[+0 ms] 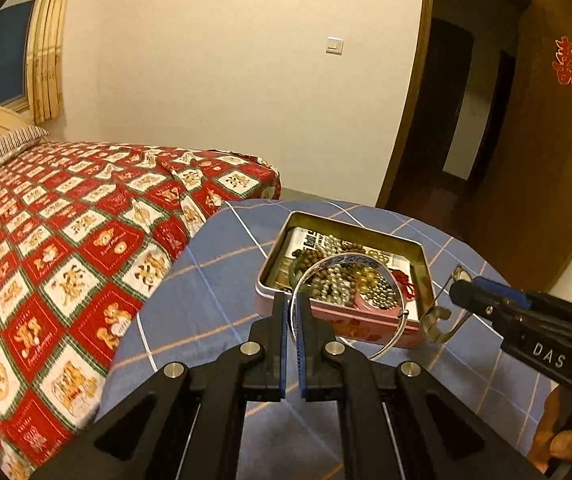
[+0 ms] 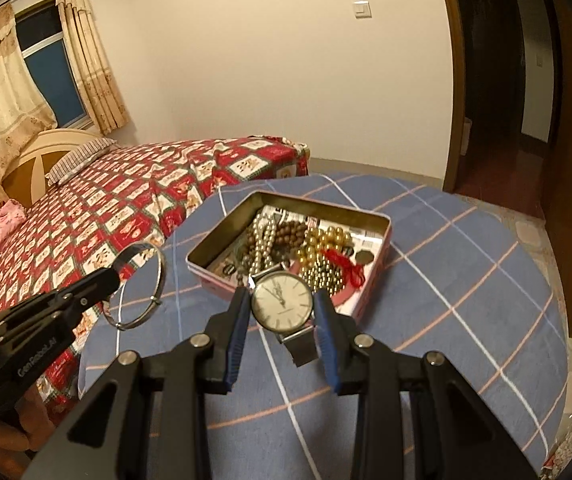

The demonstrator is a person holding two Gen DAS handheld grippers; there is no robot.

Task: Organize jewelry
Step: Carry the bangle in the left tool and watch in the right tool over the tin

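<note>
My left gripper (image 1: pixel 294 312) is pinched nearly closed on the rim of a thin silver bangle (image 1: pixel 386 344), which stands up in the air in front of the tin. My right gripper (image 2: pixel 281 312) has its blue pads (image 2: pixel 328 340) set wider, clamped on either side of a watch (image 2: pixel 282 301) by its round case, the mesh strap hanging below. Both pieces are off the blue checked tablecloth (image 2: pixel 466 280), just short of the open pink tin (image 2: pixel 382 248).

Inside the tin I can already see pearl, wooden and gold bead strands (image 2: pixel 306 248) and a red tassel, lying on printed paper. I see no loose jewelry on the cloth around it. So I judge the job close to done: the bangle and watch remain to go in.
</note>
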